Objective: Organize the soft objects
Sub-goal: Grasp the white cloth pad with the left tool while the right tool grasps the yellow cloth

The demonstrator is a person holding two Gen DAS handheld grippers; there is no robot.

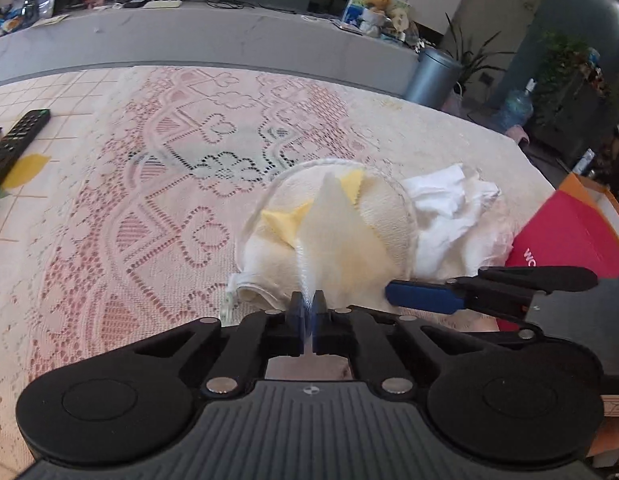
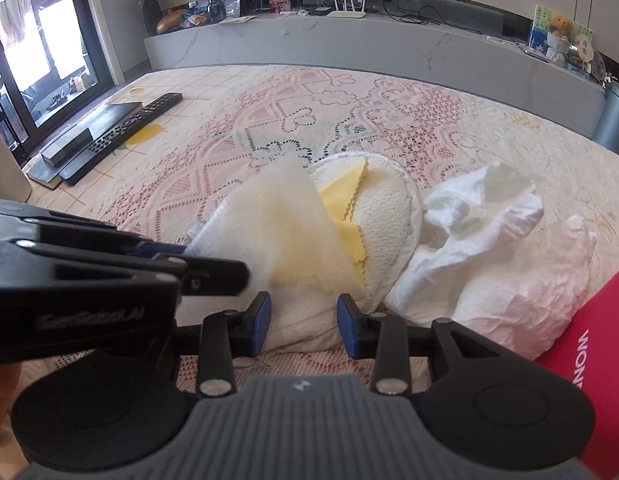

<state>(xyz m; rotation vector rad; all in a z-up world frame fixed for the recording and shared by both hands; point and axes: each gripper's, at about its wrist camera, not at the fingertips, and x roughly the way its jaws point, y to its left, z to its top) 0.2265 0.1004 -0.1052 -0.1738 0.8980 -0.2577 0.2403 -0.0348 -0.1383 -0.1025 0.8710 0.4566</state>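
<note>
A pile of cloths lies on the lace-covered table (image 1: 157,208). It holds a cream knitted towel (image 1: 385,208), a yellow cloth (image 1: 285,220) with zigzag edges and a sheer white cloth (image 1: 333,232). My left gripper (image 1: 308,300) is shut on the near edge of the sheer cloth, which rises in a peak. In the right wrist view the sheer cloth (image 2: 277,216) drapes over the yellow cloth (image 2: 345,200). My right gripper (image 2: 303,312) is shut on the near end of the cream towel (image 2: 385,216). The left gripper (image 2: 229,276) reaches in from the left.
A crumpled white cloth (image 2: 489,240) lies right of the pile. A red box (image 2: 597,340) stands at the near right corner. A black remote control (image 2: 137,120) and dark flat boxes (image 2: 69,148) lie far left. A grey bin (image 1: 433,76) stands beyond the table.
</note>
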